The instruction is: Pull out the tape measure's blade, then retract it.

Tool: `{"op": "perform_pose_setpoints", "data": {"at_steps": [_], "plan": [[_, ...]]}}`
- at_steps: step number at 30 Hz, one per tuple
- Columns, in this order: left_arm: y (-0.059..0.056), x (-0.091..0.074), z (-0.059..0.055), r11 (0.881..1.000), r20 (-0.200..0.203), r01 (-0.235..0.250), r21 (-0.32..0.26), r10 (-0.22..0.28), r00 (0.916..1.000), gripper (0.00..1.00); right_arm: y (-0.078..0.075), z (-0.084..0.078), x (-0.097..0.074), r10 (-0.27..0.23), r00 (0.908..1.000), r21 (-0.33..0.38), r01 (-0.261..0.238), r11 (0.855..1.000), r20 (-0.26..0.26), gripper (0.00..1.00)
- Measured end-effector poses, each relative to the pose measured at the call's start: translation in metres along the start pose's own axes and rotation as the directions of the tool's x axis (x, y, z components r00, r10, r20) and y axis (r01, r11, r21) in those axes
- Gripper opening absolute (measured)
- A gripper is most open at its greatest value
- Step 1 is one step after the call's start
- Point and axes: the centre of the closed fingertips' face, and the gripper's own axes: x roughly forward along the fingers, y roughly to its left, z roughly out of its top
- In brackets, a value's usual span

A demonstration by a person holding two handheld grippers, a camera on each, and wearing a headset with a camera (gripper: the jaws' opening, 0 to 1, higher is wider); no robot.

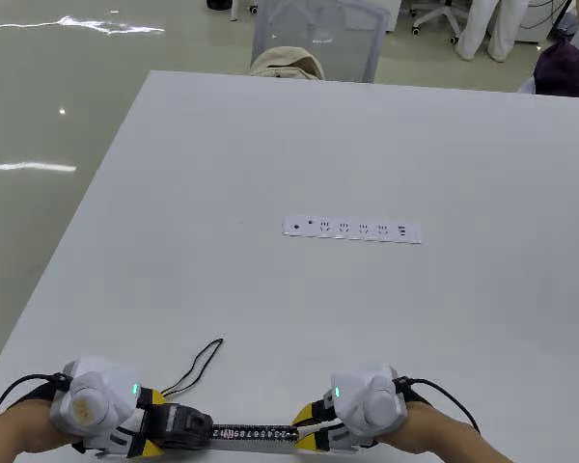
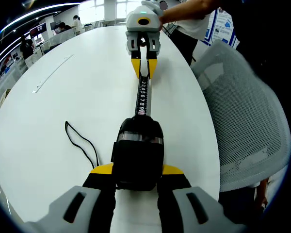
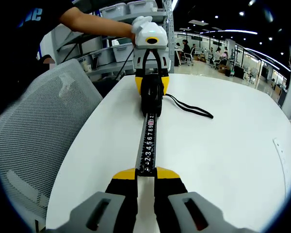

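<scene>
Between the jaws of the left gripper (image 2: 137,171) sits the black tape measure (image 2: 138,145), clamped by its case. Ahead, its blade (image 3: 148,141) stretches to the right gripper (image 3: 146,173), whose jaws seem pinched on the tip, over the white table (image 1: 367,309).

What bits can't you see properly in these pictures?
- The blade tip: right gripper view, pinched inside the right claw.
- The tape measure sides: left gripper view, covered by the left claw.
- Blade numbers: head view, too small to read.
- The person's arms: head view, cut off by the bottom edge.
</scene>
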Motion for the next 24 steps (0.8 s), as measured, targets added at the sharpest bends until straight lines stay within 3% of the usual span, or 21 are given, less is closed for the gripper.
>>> {"op": "perform_pose_setpoints", "data": {"at_steps": [24], "plan": [[0.000,0.001,0.001,1.000,-0.002,0.001,0.000,-0.001,1.0000,0.29,0.000,-0.013,-0.011,-0.008,0.9999,0.013,0.008,1.000,-0.015,0.09]]}}
